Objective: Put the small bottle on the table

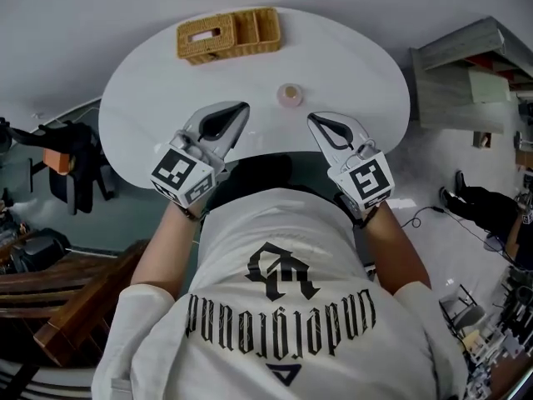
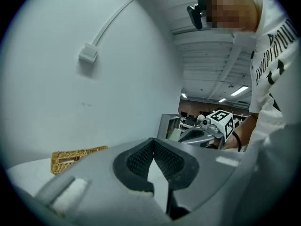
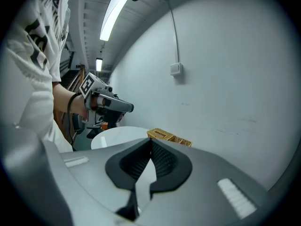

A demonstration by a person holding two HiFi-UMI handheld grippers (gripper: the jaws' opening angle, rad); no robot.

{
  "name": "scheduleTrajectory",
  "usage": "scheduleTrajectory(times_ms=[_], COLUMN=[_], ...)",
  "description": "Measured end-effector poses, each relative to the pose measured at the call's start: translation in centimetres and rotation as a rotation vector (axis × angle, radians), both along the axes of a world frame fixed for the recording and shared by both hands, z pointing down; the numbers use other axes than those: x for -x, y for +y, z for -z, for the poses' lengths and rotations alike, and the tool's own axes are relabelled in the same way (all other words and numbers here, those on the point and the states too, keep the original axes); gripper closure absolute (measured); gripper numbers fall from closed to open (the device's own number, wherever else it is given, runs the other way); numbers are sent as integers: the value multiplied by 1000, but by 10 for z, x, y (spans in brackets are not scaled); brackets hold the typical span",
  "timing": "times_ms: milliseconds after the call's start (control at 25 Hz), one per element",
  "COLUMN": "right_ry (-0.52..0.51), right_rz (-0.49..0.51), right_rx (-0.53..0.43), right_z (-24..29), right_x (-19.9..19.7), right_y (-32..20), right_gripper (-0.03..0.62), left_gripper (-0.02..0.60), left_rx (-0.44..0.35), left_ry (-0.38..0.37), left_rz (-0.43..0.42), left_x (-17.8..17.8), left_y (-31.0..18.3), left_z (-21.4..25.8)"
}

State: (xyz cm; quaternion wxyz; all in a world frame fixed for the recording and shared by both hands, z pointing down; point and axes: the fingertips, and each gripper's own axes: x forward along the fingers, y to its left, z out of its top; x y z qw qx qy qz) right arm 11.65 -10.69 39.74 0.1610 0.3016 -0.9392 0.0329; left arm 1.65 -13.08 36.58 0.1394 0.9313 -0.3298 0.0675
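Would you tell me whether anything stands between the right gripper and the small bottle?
Nothing visible does: only the bare white round table lies between the shut right gripper and the small pale bottle. The woven wicker basket sits beyond, at the far edge.

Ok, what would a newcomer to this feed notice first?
The left gripper and right gripper hover side by side over the near edge of the white table, both shut and empty. Just beyond them the small bottle stands on it, and a wicker basket sits at the far edge.
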Motion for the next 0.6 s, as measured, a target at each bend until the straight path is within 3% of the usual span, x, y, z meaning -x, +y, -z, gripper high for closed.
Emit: scheduleTrajectory(times_ms=[360, 600], right_ry=[-55, -62], right_rz=[-12, -3], right_rx=[-33, -60], right_z=[52, 69], right_x=[-12, 16], right_y=[6, 15], right_gripper=[591, 591], left_gripper=[574, 574], left_rx=[-73, -85], left_ry=[36, 46], left_rz=[13, -21], left_x=[3, 14], left_y=[24, 35], left_z=[67, 80])
